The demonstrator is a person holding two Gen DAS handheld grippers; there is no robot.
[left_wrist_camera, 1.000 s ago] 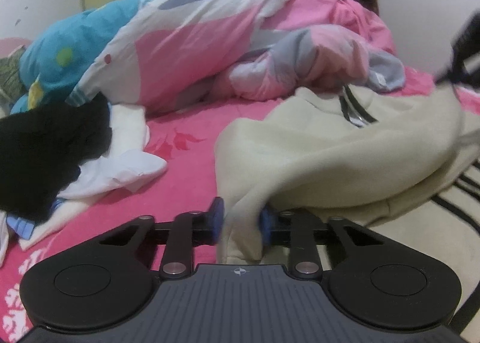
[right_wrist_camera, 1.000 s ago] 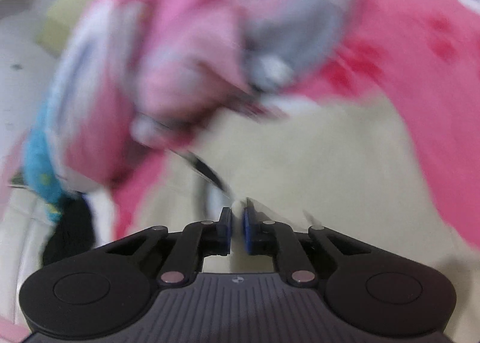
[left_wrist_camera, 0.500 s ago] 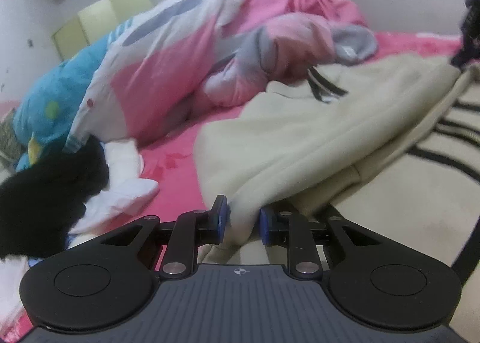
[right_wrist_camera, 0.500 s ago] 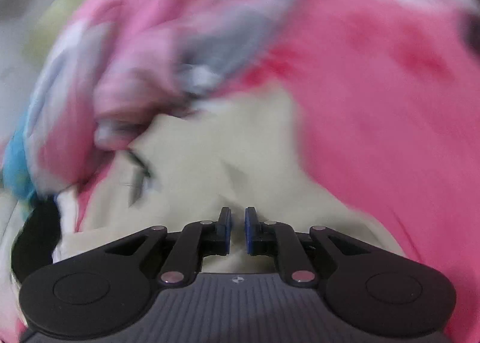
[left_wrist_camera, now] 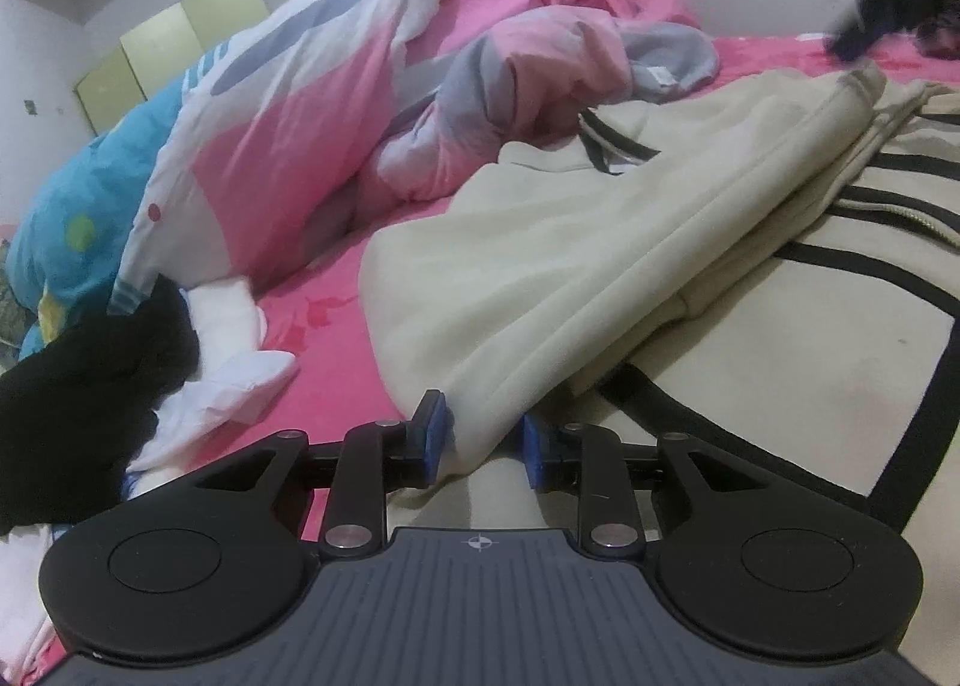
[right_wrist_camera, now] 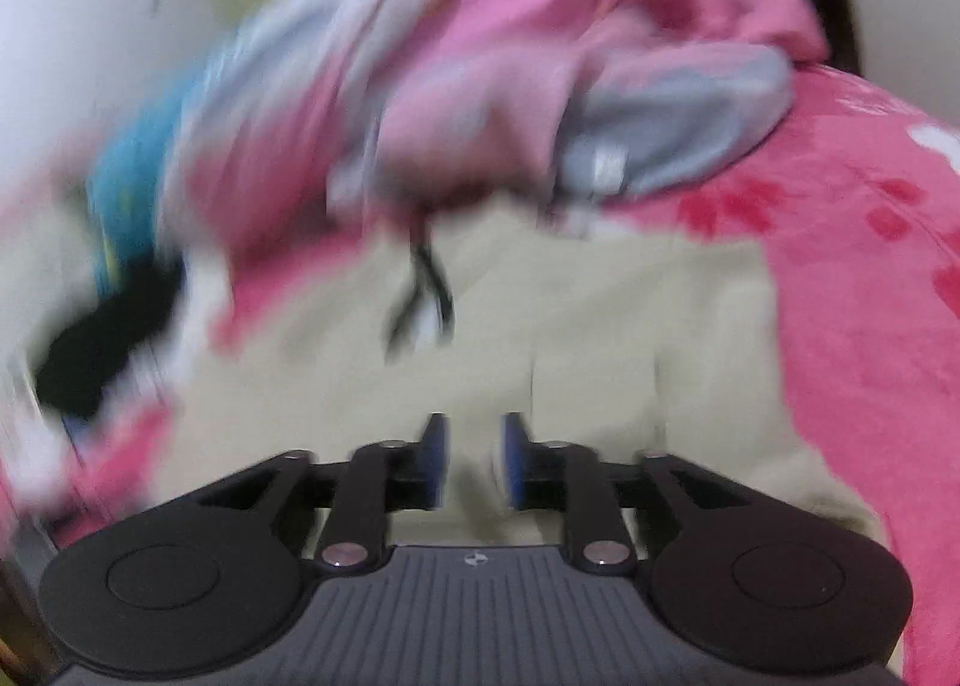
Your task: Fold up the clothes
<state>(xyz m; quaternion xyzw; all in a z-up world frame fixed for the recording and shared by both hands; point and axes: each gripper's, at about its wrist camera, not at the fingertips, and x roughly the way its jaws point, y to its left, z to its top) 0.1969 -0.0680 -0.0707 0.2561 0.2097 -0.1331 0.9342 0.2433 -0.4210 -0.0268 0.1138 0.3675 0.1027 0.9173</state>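
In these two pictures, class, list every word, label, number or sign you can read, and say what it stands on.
No readable text anywhere.
Small white tag on the grey cloth: too small to read.
Crosshair mark on the left gripper body: a symbol, no letters.
Right wrist view: too blurred to read anything.
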